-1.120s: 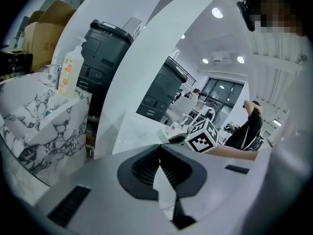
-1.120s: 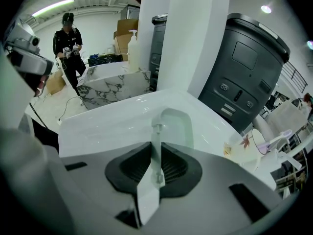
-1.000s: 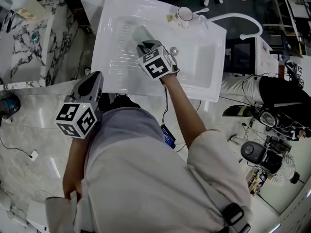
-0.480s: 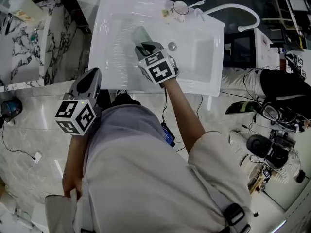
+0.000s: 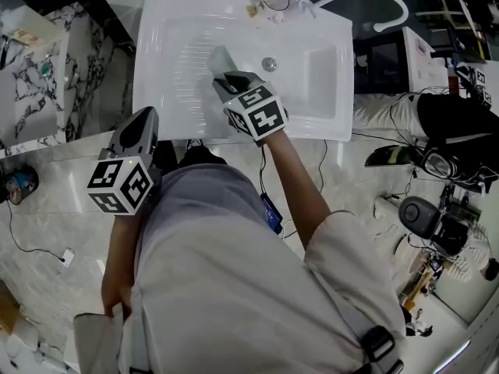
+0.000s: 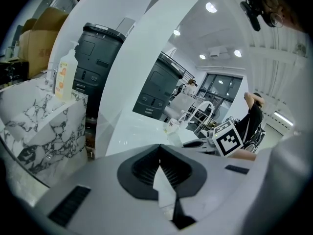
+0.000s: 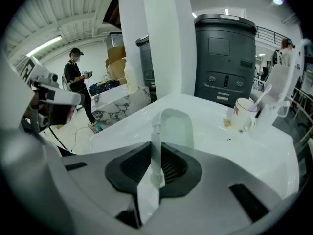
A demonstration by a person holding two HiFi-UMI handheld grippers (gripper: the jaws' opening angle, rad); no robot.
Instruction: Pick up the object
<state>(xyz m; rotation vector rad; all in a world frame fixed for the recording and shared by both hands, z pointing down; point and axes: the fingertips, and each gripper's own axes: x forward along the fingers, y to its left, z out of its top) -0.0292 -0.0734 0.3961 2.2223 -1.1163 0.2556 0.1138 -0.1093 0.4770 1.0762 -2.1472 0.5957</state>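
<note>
White sink (image 5: 160, 29), pale translucent object (image 5: 223, 58) half-hidden behind right gripper (image 5: 229, 77)

The person wears a loose, pale grey-beige shirt (image 5: 226, 287) with short sleeves. The right sleeve (image 5: 343, 248) ends in a wide, open cuff. A dark strap (image 5: 376, 343) with a buckle lies over the shirt. The left tool (image 5: 146, 114) and right tool (image 5: 227, 77) have smooth light-grey shells with black slot-shaped insets, and each carries a white cube (image 5: 121, 187) printed with black square markers. Inside, the jaws are lined with dark ribbed pads (image 7: 173, 168).
</note>
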